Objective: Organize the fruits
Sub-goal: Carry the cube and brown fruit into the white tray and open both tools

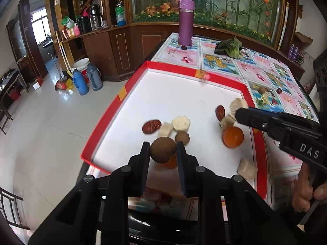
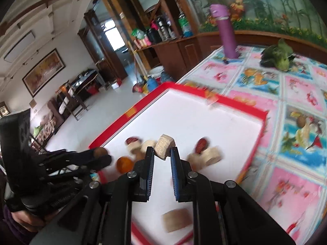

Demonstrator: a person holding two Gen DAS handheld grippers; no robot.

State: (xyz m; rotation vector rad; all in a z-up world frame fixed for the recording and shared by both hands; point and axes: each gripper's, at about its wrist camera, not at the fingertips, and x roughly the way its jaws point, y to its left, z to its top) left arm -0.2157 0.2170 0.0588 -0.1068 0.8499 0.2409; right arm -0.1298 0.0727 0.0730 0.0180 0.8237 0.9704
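Your left gripper (image 1: 163,150) clamped a brown fruit (image 1: 162,150) over the tray (image 1: 114,110). Your right gripper (image 2: 162,153) pinched a beige slice (image 2: 164,146).

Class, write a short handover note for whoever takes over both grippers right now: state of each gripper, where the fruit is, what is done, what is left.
Left gripper: shut on a brown round fruit, above the red-rimmed tray.
Right gripper: shut on a pale slice, over the tray.
In the tray: red dates, pale slices, an orange fruit, another brown fruit.
Done: most pieces are in the tray, unsorted.
Left: two small pieces on the tablecloth; group like with like.
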